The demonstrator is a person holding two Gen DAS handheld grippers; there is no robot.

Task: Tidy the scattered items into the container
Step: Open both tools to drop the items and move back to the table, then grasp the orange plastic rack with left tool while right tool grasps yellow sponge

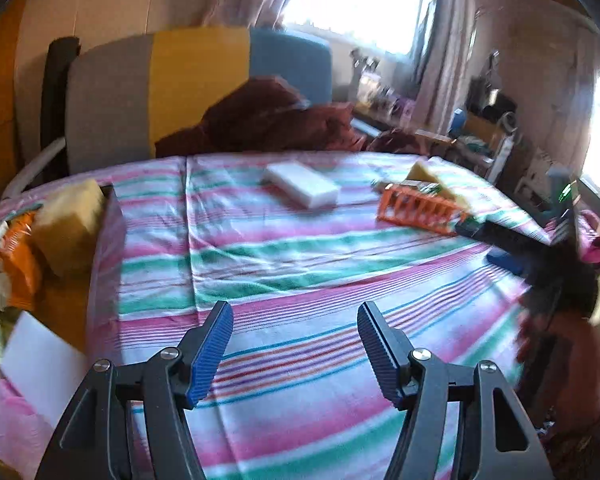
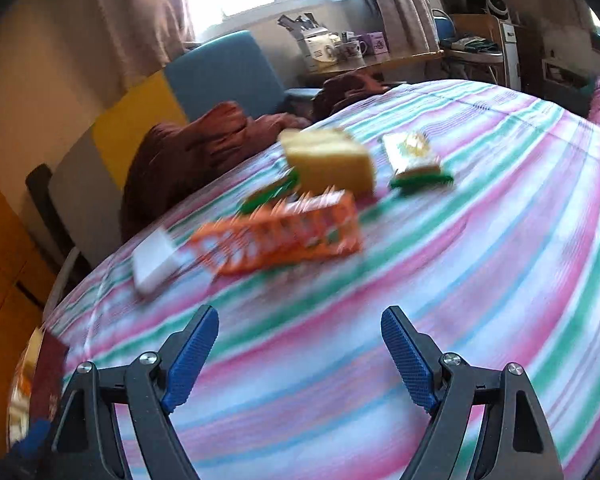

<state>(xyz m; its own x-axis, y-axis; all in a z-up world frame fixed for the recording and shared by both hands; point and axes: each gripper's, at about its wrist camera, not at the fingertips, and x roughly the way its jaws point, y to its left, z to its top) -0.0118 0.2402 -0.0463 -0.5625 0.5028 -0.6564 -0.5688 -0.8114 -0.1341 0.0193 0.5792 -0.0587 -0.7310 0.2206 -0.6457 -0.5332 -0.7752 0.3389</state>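
Between picks, both empty: left gripper (image 1: 295, 354) and right gripper (image 2: 300, 354) spread wide over the striped sheet (image 1: 300, 264), container (image 1: 104, 240) far left, orange rack (image 2: 284, 236) ahead, likely next, needing a reach and squeeze.

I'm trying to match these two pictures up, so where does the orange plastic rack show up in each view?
Left wrist: orange rack lies right of centre on the striped sheet.
Right wrist: it lies at centre-left, blurred.
Shared landmark: the white block, left of the rack in both.
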